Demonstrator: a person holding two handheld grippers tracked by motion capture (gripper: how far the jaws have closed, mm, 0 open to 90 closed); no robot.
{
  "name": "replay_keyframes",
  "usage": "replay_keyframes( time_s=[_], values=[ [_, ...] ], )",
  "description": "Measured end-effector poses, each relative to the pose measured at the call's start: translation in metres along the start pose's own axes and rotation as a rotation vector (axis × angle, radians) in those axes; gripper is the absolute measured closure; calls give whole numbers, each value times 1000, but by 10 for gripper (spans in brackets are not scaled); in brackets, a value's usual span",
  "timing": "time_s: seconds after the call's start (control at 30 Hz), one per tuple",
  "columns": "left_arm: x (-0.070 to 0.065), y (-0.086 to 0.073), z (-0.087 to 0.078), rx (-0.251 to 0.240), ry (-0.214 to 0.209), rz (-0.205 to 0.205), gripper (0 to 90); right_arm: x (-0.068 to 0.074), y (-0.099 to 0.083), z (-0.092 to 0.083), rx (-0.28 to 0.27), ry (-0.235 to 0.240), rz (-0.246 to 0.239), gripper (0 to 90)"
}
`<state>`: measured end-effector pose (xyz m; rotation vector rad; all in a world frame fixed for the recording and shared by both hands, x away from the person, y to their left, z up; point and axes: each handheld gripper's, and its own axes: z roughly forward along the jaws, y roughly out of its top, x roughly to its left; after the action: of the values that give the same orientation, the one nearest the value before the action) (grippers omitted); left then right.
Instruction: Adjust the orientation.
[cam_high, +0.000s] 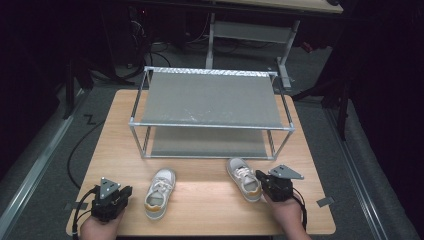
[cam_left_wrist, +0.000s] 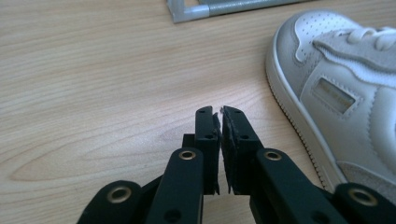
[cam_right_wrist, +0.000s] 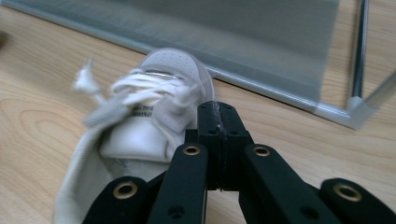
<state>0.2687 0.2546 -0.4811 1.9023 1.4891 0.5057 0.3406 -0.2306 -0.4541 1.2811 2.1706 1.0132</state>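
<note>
Right shoe (cam_high: 243, 178) flat on the bench (cam_high: 200, 205), toe toward the shoe rack (cam_high: 210, 112), just in front of its lower shelf. My right tool (cam_high: 261, 180) is right at its heel side, jaws together, nothing between them; can't tell if it touches the shoe. Left shoe (cam_high: 160, 194) lies well apart to the left, also toe to rack. My left tool (cam_high: 126, 192) sits just beside it on its outer side, jaws nearly together, holding nothing.

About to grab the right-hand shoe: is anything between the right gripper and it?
Nothing visible. The right gripper, jaws shut, sits right at the heel of the right shoe, with only bare table around. The rack stands beyond the toe.
</note>
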Motion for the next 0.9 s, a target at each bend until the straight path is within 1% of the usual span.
replay_keyframes(
  time_s=[0.03,0.07,0.17,0.2,0.23,0.33,0.4,0.5,0.53,0.63,0.73,0.8,0.9],
  values=[
    [0,0,0,0,0,0,851,0,0,0,0,0,0,898],
    [-2,-1,3,18,-3,16,851,-5,-1,-2,-1,-1,17,898],
    [-5,-1,6,31,-8,28,859,-7,-2,-3,-4,-7,23,898],
    [-9,-1,8,41,-19,39,860,-8,-3,-5,-8,-10,26,898],
    [-9,-1,8,41,-19,39,860,-8,-3,-5,-8,-10,26,898],
    [-17,-1,12,59,-49,65,860,-8,-5,-6,-3,-13,25,897],
    [-24,0,15,78,-67,97,861,-9,-6,-8,-6,-15,26,897],
    [-34,3,19,81,-86,130,864,-10,-8,-13,-13,-19,35,897],
    [-37,4,20,80,-85,140,892,-11,-10,-15,-15,-20,36,897],
    [-40,7,24,78,-111,136,892,-12,-15,-19,-7,-29,41,897],
    [-44,10,27,82,-134,140,894,-14,-18,-25,-11,-42,40,897],
    [-48,12,29,84,-150,157,895,-16,-19,-30,-15,-51,44,897],
    [-56,15,34,79,-159,172,895,-19,-22,-33,-14,-60,53,897]
  ],
)
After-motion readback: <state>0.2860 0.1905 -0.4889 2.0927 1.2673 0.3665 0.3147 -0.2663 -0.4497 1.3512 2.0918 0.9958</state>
